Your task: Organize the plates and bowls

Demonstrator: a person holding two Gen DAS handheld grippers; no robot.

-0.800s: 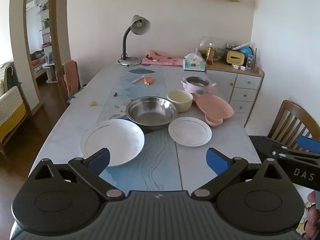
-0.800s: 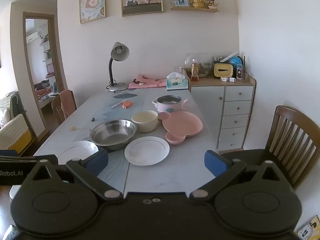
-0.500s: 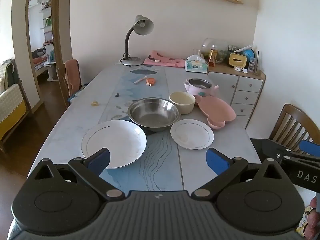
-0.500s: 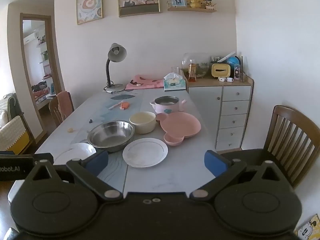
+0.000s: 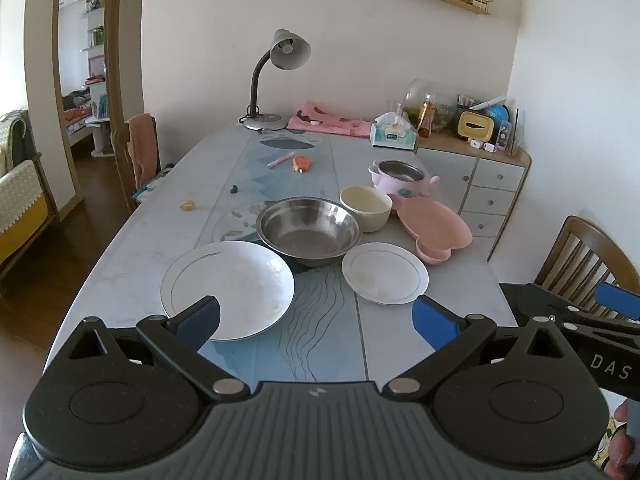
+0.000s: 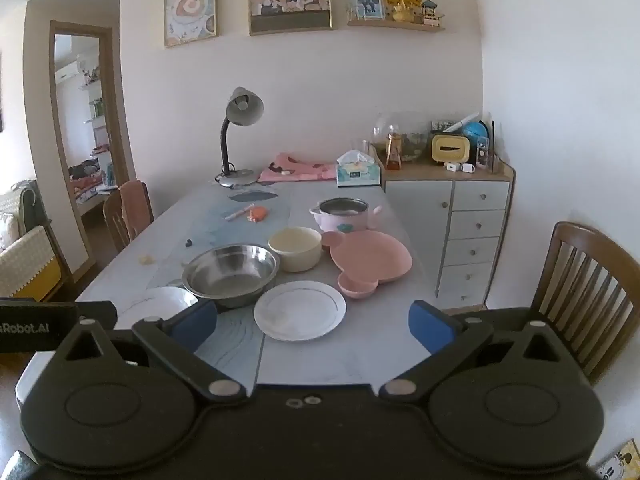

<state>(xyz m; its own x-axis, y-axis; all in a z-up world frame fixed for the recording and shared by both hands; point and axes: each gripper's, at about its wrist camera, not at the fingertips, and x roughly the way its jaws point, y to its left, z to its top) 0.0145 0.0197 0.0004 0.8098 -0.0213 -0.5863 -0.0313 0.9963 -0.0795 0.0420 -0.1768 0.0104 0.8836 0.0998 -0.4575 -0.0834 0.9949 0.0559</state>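
On the marble table (image 5: 132,248) lie a large white plate (image 5: 228,286), a small white plate (image 5: 385,272), a steel bowl (image 5: 309,230), a cream bowl (image 5: 366,208), a pink bear-shaped plate (image 5: 434,226) and a pink pot (image 5: 396,178). My left gripper (image 5: 316,322) hovers open above the near table edge, its left pad over the large plate's rim. My right gripper (image 6: 313,326) is open too, just in front of the small white plate (image 6: 300,314); the steel bowl (image 6: 231,272) and pink plate (image 6: 370,262) lie beyond. Nothing is between either pair of jaws.
A desk lamp (image 5: 280,76), pink cloth (image 5: 328,122), tissue box (image 5: 394,136), pen and small orange item (image 5: 301,163) sit at the far end. A drawer cabinet (image 6: 460,232) stands right of the table, a wooden chair (image 6: 588,292) near right, another chair (image 5: 138,156) on the left.
Both views have shifted slightly upward and a little closer to the table; the dishes sit lower in the frames. Both grippers stay open and nothing on the table has moved.
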